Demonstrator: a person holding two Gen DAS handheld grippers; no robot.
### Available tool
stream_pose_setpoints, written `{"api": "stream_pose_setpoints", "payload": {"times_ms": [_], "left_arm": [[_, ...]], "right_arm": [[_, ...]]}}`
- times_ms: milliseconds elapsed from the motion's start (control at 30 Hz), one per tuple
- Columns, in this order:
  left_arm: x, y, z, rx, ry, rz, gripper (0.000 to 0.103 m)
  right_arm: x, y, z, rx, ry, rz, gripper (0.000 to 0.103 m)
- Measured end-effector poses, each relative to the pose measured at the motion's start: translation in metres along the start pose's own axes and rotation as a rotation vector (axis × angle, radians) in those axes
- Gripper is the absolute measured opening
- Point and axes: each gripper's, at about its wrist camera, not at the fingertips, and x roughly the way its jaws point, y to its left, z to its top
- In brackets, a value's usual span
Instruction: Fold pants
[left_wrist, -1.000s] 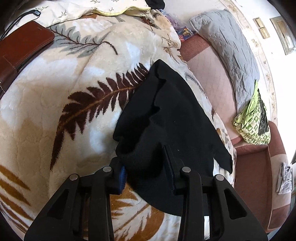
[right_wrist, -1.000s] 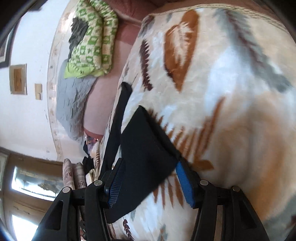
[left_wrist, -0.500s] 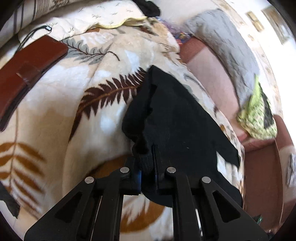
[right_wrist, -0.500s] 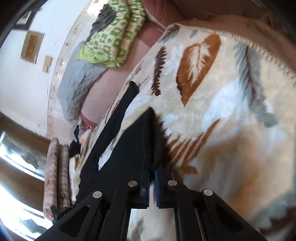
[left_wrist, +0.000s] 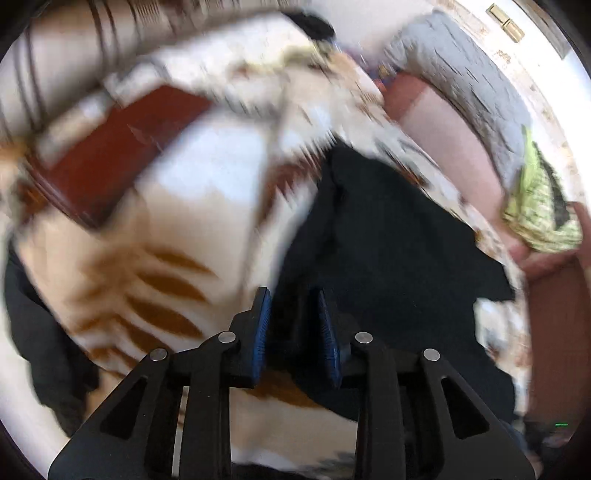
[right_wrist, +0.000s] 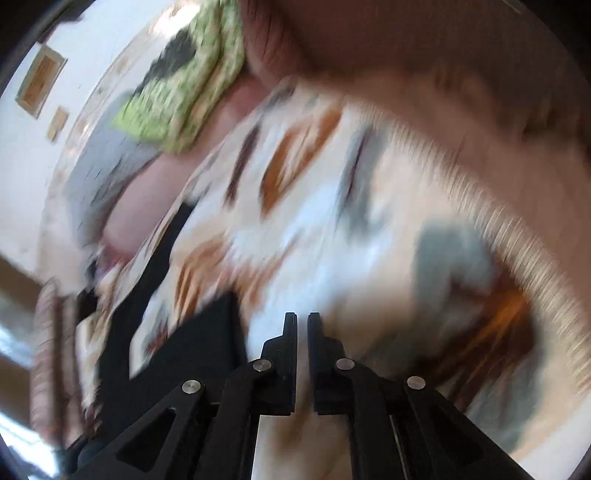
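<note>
The black pants (left_wrist: 388, 243) lie on a cream blanket with brown fern leaves (left_wrist: 177, 229). In the blurred left wrist view my left gripper (left_wrist: 293, 325) has its blue pads a little apart with black cloth between them. In the blurred right wrist view my right gripper (right_wrist: 302, 332) has its jaws nearly together with no cloth between them. The pants (right_wrist: 173, 354) show there at the lower left, beside and below the fingers. The blanket (right_wrist: 332, 221) fills the middle.
A brown leather case (left_wrist: 114, 158) lies on the blanket at the upper left. A grey pillow (left_wrist: 465, 81) and a green patterned cloth (left_wrist: 539, 206) lie on the pink sofa (left_wrist: 450, 140) to the right. The green cloth (right_wrist: 184, 92) also shows in the right wrist view.
My left pads have parted a little from their tight pinch on the pants. My right gripper no longer has pants cloth between its jaws. Both views have swung and blurred.
</note>
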Motion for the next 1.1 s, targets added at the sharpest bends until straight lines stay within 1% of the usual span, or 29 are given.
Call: {"api": "stream_pose_setpoints", "payload": {"times_ms": [33, 100, 133, 167, 200, 233, 267, 333, 367, 400, 433, 467, 533, 567, 600, 667, 733, 767, 800, 833, 900, 933, 1000, 1100], "left_arm": [[-0.008, 0.001, 0.006, 0.009, -0.047, 0.034, 0.026], [-0.019, 0.002, 0.017, 0.001, -0.112, 0.040, 0.026], [-0.027, -0.002, 0.023, -0.002, -0.152, 0.022, 0.026], [-0.030, -0.007, 0.026, 0.002, -0.171, -0.002, 0.026], [-0.032, -0.014, 0.028, 0.012, -0.176, -0.041, 0.028], [-0.031, -0.021, 0.029, 0.023, -0.170, -0.077, 0.033], [-0.027, -0.035, 0.027, 0.045, -0.147, -0.139, 0.034], [-0.013, -0.058, 0.021, 0.082, -0.092, -0.225, 0.034], [-0.006, -0.066, 0.017, 0.094, -0.070, -0.252, 0.034], [0.003, -0.076, 0.011, 0.108, -0.046, -0.263, 0.034], [0.016, -0.083, 0.004, 0.114, -0.014, -0.256, 0.034], [0.021, -0.087, -0.003, 0.112, 0.005, -0.253, 0.034], [0.040, -0.091, -0.017, 0.111, 0.058, -0.236, 0.034], [0.046, -0.094, -0.023, 0.117, 0.070, -0.222, 0.034], [0.049, -0.094, -0.028, 0.122, 0.076, -0.217, 0.034], [0.051, -0.093, -0.033, 0.132, 0.069, -0.219, 0.034], [0.052, -0.089, -0.031, 0.124, 0.071, -0.223, 0.034], [0.051, -0.087, -0.032, 0.117, 0.074, -0.225, 0.034], [0.053, -0.085, -0.031, 0.105, 0.079, -0.226, 0.034], [0.054, -0.085, -0.030, 0.095, 0.085, -0.227, 0.034], [0.055, -0.082, -0.028, 0.078, 0.094, -0.232, 0.034], [0.055, -0.081, -0.028, 0.073, 0.098, -0.236, 0.034], [0.054, -0.081, -0.028, 0.079, 0.105, -0.237, 0.034], [0.050, -0.081, -0.028, 0.089, 0.117, -0.228, 0.034]], "right_arm": [[-0.003, 0.006, 0.014, 0.005, -0.024, 0.007, 0.005], [0.001, 0.031, 0.044, -0.008, -0.030, 0.054, 0.009], [0.009, 0.045, 0.056, -0.015, -0.014, 0.100, 0.020], [0.018, 0.058, 0.065, -0.018, 0.014, 0.149, 0.035], [0.033, 0.079, 0.077, -0.007, 0.046, 0.210, 0.040], [0.044, 0.093, 0.084, 0.004, 0.060, 0.247, 0.043], [0.057, 0.105, 0.090, 0.015, 0.076, 0.279, 0.043], [0.096, 0.131, 0.102, 0.057, 0.139, 0.349, 0.043], [0.120, 0.140, 0.107, 0.087, 0.185, 0.379, 0.043], [0.134, 0.144, 0.108, 0.109, 0.214, 0.390, 0.043], [0.156, 0.147, 0.109, 0.145, 0.259, 0.401, 0.043], [0.172, 0.150, 0.111, 0.162, 0.282, 0.393, 0.043], [0.199, 0.150, 0.116, 0.169, 0.267, 0.319, 0.043], [0.211, 0.148, 0.119, 0.168, 0.265, 0.291, 0.043], [0.222, 0.147, 0.120, 0.171, 0.281, 0.276, 0.043], [0.242, 0.143, 0.119, 0.183, 0.328, 0.258, 0.043], [0.250, 0.144, 0.120, 0.167, 0.304, 0.281, 0.043], [0.248, 0.148, 0.120, 0.140, 0.285, 0.281, 0.028], [0.245, 0.157, 0.121, 0.066, 0.265, 0.246, 0.012], [0.243, 0.164, 0.121, 0.007, 0.255, 0.225, 0.004], [0.229, 0.180, 0.120, -0.108, 0.219, 0.200, 0.004], [0.216, 0.185, 0.120, -0.138, 0.199, 0.201, 0.004], [0.183, 0.182, 0.120, -0.140, 0.163, 0.192, 0.004], [0.142, 0.164, 0.120, -0.090, 0.146, 0.164, 0.004]]}}
